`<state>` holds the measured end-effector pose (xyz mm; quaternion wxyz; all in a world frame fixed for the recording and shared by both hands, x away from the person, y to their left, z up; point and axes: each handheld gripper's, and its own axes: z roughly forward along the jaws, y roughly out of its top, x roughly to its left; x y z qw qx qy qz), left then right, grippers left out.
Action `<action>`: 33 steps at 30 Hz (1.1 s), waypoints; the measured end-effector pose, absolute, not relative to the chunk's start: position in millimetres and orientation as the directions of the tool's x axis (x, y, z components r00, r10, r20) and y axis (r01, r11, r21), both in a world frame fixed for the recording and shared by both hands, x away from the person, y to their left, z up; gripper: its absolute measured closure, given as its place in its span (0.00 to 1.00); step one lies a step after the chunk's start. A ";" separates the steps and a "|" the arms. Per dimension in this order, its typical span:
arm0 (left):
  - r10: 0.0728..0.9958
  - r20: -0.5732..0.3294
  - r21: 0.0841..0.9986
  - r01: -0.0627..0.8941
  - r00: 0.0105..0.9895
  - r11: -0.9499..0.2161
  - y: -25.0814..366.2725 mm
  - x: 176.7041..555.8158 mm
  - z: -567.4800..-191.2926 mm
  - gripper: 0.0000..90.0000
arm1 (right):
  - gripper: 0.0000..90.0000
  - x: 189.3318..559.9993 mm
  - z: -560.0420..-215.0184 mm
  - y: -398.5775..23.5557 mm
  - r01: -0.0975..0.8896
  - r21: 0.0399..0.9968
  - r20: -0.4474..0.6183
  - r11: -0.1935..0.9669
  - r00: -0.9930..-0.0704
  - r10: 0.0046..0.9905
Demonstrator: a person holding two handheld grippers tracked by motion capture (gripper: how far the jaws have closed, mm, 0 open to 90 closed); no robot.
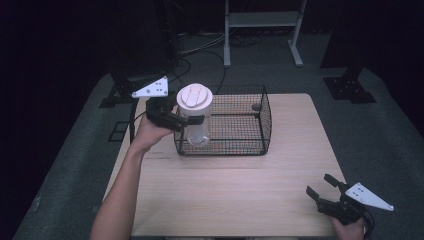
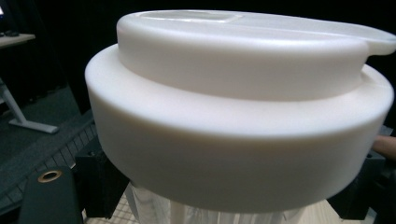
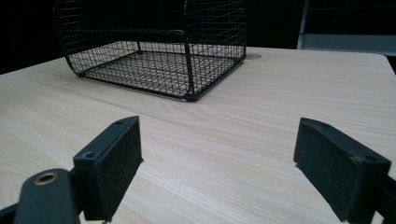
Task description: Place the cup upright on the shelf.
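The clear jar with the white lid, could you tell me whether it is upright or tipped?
Upright: the jar hangs with its white lid on top, level, gripped below the lid by the left gripper over the wire basket.

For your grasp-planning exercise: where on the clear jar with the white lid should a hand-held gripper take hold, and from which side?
Grip the clear jar on its clear wall just under the white lid, coming level from the side. The lid overhangs the narrower wall like a ledge, so the upright jar should not slip down. The left hand-held gripper holds it so.
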<state>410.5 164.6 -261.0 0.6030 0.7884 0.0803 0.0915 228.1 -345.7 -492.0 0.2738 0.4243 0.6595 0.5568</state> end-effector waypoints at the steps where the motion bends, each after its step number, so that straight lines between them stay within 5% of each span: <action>1: 0.230 0.051 0.965 0.012 0.972 -0.262 162.9 412.9 -257.1 0.17 | 0.16 228.3 -492.1 -345.8 0.255 0.967 0.113 0.018 -0.490 0.865; 16: 0.149 0.086 0.937 -0.029 0.985 -0.348 125.0 455.7 -209.5 0.17 | 0.16 229.1 -492.4 -343.7 0.259 0.966 0.115 0.019 -0.490 0.864; 33: 0.171 -0.032 0.911 0.099 0.985 -0.401 82.9 506.6 -278.9 0.17 | 0.16 225.6 -491.6 -344.8 0.248 0.969 0.114 0.016 -0.501 0.858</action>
